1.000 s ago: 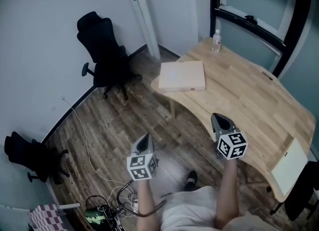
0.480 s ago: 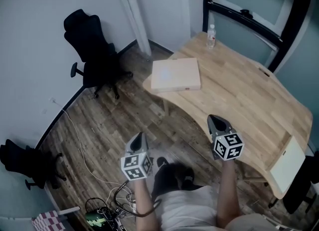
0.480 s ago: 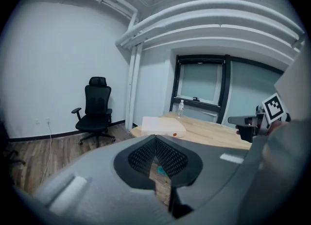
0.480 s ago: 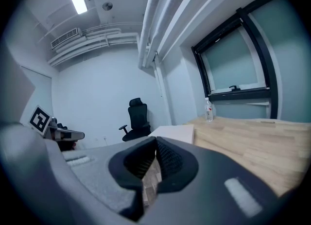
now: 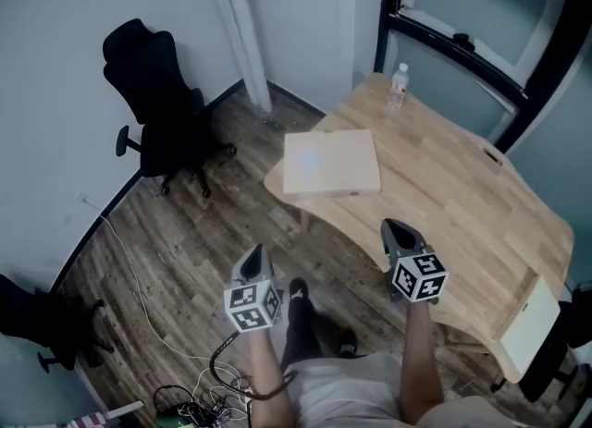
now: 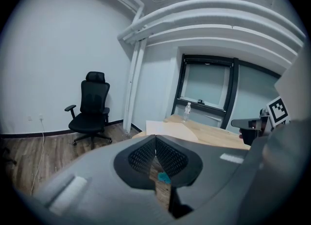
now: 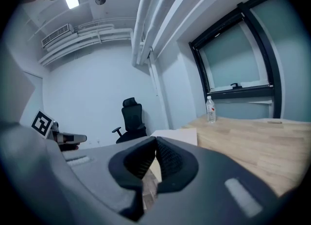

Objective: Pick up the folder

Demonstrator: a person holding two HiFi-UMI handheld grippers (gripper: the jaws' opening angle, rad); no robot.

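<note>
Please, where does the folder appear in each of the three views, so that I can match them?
Head view: the folder lies just above the centre, on the left end of the table.
Left gripper view: folder near the centre, slightly low.
Right gripper view: folder just right of centre, slightly low.
Shared landmark: the water bottle, standing beyond the folder by the window.

left gripper (image 5: 256, 255): on the outstretched left forearm (image 5: 265, 366), aimed forward and slightly down, fingers (image 6: 142, 157) pressed together, nothing between | right gripper (image 5: 396, 230): on the right forearm (image 5: 416, 354), well apart from the left, similar tilt, fingers (image 7: 171, 161) closed together, empty
</note>
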